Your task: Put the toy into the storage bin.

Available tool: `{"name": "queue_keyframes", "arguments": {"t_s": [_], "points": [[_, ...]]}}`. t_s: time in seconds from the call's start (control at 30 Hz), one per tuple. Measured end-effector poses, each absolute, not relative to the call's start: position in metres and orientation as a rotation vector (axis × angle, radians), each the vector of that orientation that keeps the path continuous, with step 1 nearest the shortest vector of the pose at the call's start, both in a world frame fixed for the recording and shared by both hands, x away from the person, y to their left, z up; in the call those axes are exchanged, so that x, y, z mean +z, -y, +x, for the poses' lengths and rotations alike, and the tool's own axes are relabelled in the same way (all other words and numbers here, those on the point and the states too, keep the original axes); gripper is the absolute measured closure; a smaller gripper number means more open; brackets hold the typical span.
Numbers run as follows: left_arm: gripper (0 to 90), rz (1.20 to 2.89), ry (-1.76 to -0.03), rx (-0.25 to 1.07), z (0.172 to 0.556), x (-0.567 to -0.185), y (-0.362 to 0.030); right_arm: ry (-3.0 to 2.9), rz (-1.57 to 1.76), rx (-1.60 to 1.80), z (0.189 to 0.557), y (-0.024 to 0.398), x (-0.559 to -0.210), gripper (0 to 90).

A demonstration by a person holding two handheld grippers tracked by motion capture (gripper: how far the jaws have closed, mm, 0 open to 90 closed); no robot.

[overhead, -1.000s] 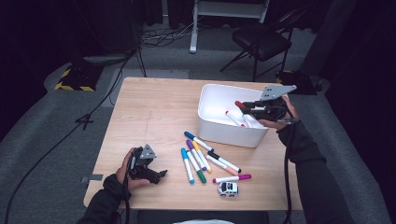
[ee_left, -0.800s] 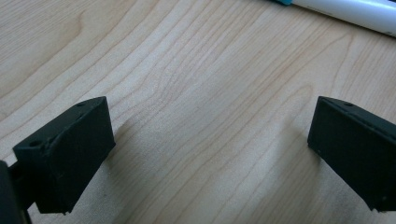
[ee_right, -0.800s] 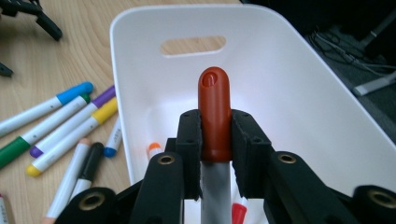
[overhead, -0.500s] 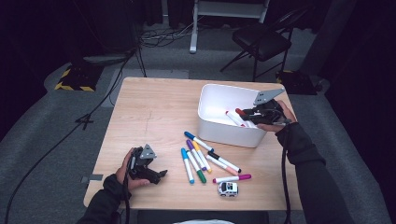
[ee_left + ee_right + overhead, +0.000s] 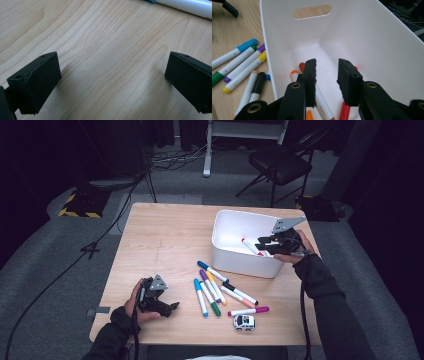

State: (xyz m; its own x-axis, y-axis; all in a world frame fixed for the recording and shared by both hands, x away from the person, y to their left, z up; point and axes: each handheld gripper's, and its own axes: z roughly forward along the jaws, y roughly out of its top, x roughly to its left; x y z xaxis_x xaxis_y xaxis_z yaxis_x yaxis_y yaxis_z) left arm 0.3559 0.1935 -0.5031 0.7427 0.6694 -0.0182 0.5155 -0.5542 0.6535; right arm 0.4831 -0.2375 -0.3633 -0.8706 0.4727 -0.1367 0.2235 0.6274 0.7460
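Note:
A white bin (image 5: pixel 240 262) stands on the right half of the wooden table (image 5: pixel 165 235). My right gripper (image 5: pixel 260 241) reaches into the white bin (image 5: pixel 287 37) from its right rim. Its jaws have just been opening and the right gripper (image 5: pixel 327 62) is open, a narrow gap with nothing between the pads. Under it lie a white marker (image 5: pixel 322 105), an orange-capped one (image 5: pixel 294 73) and a red one (image 5: pixel 344 112). Several coloured markers (image 5: pixel 220 290) lie loose in front of the bin. My left gripper (image 5: pixel 172 307) rests on the table's near left, and the left gripper (image 5: pixel 113 65) is open over bare wood.
A small white toy car (image 5: pixel 244 321) sits near the front edge, below the loose markers. A marker (image 5: pixel 190 5) crosses the top right of the left gripper view. Beyond the table stand a black chair (image 5: pixel 282 165) and floor cables (image 5: pixel 125 185).
My right gripper has sunk a little into the bin and its jaws have parted; the red-tipped marker it carried now lies in the bin. The left gripper has stayed put.

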Motion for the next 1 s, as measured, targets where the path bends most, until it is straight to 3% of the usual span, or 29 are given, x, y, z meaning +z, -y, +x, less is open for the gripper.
{"name": "queue_keyframes", "arguments": {"t_s": [0.53,1.0], "points": [[0.6,2.284,-0.896,0.287,0.355,-0.504,-0.193,-2.402,0.453,1.415,0.425,0.258,-0.349,60.7],[0.6,2.284,-0.894,0.288,0.356,-0.504,-0.193,-2.485,0.334,1.469,0.384,0.234,-0.390,60.7]]}}
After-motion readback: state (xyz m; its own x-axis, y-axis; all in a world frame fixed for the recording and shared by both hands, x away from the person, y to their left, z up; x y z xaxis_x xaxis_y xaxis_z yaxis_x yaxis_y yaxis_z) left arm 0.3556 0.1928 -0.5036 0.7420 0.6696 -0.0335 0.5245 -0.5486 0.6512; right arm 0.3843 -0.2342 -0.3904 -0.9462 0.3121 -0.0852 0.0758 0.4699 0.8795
